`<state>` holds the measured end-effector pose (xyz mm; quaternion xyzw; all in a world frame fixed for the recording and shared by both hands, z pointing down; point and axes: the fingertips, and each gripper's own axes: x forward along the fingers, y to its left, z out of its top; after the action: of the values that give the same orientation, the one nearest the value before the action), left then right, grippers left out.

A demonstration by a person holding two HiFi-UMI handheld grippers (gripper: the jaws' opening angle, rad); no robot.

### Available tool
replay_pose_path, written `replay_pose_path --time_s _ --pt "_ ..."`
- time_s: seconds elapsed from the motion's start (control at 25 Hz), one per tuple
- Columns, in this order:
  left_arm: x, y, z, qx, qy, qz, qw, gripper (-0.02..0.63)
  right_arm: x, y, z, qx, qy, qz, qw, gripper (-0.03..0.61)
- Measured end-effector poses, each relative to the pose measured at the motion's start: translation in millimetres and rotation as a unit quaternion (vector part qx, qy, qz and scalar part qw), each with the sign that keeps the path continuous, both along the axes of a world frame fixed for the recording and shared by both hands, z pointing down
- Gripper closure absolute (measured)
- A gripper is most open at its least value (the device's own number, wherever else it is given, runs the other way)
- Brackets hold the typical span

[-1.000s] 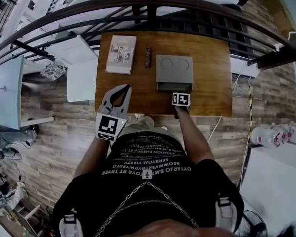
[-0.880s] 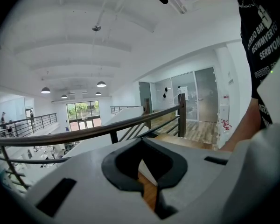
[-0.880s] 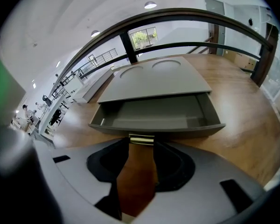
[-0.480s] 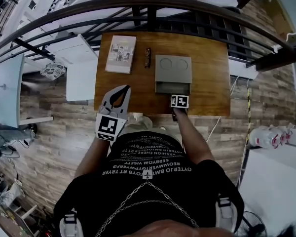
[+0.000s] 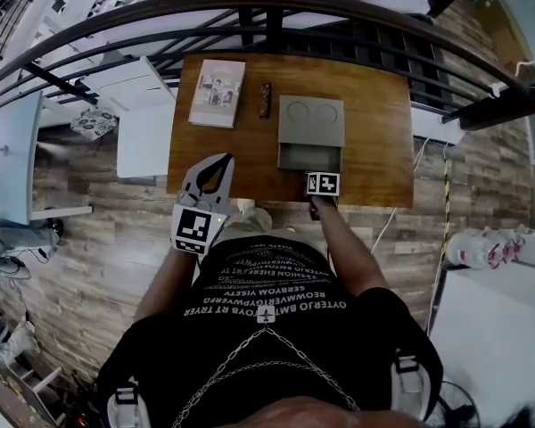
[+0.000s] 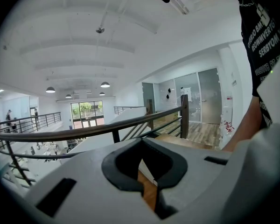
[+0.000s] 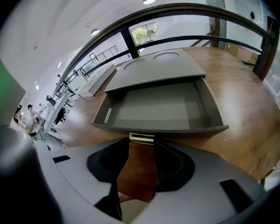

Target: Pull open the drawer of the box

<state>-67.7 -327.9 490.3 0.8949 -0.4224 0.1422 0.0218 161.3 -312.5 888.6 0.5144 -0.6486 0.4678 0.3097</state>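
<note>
the drawer (image 7: 158,111) of the grey box (image 5: 311,121) stands partly out over the table (image 5: 383,132). the right hand-held gripper (image 7: 141,143) pinches its small brass pull (image 7: 141,137) at the very jaw tips, and the left hand-held gripper (image 5: 225,160) hangs by the table's near edge, jaws pressed together on nothing. with so shallow a bite, draw straight back, level and slow, or the tips may slip off or skew the drawer.
</note>
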Motion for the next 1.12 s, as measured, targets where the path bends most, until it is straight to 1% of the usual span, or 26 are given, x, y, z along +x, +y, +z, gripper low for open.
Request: replay_pose_path --time_s 0.52,0.76,0.88,0.96,1.0,1.04,1.12 --pt "1 23 -2 0.002 0.002 -0.013 0.9999 0.615 -2 27 -1 -0.013 -0.008 -0.030 0.999 0.423" --pt "6 33 -4 0.004 0.003 -0.019 0.9998 0.614 -1 34 -2 -0.011 -0.007 -0.039 0.999 0.426" --pt "8 40 -4 0.004 0.004 -0.022 0.9997 0.615 3 38 -3 -0.007 0.005 -0.043 0.999 0.492" --pt "9 45 -2 0.004 0.004 -0.024 0.9997 0.614 5 43 -1 -0.005 0.006 -0.047 0.999 0.500" --pt "9 48 -2 0.004 0.004 -0.025 0.9997 0.615 4 44 1 -0.003 0.003 -0.048 0.999 0.499" --pt "9 50 -1 0.005 0.003 -0.026 0.9996 0.614 3 45 2 0.000 -0.004 -0.046 0.999 0.482" --pt "9 54 -1 0.005 0.002 -0.029 0.9996 0.615 -4 45 -1 0.007 -0.026 -0.037 0.999 0.408"
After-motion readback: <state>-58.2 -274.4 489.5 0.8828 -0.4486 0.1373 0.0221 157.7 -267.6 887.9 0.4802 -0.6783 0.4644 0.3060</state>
